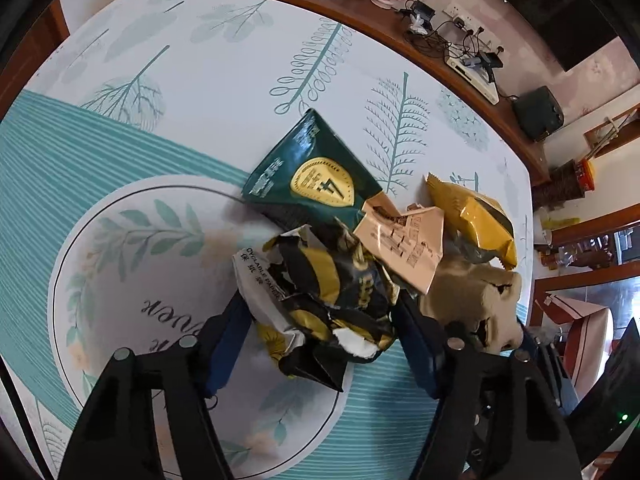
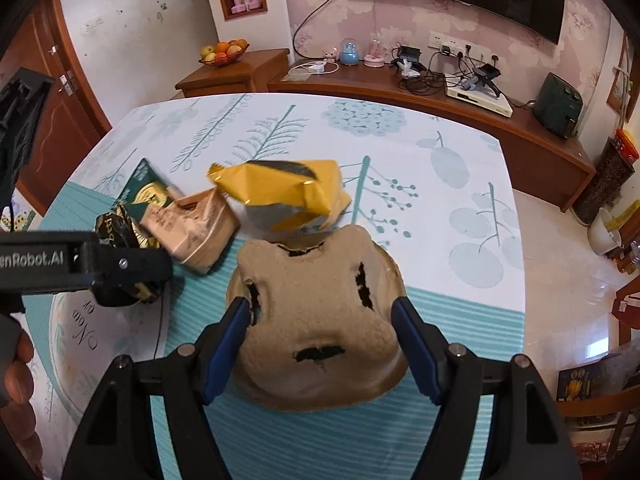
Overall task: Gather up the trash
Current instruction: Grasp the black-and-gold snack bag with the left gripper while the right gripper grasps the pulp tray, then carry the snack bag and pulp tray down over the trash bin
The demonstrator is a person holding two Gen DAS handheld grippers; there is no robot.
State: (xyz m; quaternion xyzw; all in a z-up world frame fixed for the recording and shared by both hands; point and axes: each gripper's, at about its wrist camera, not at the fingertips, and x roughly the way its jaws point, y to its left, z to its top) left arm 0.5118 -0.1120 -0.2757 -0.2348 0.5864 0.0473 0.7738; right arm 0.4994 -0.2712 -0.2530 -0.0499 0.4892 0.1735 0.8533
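**Blue pads bracketing two pieces of trash**

Blue pads of our left gripper [image 1: 320, 320] are pressing both sides of the crumpled black-gold wrapper [image 1: 324, 300], gripping it. Our right gripper [image 2: 320, 340] is straddling the beige pulp tray [image 2: 316, 320], jaws apart, contact unclear. Both are lying on the tablecloth [image 1: 200, 80] near the yellow bag [image 2: 284, 192]. Risk: crumpled foil springing out; tray's sloped sides slipping.
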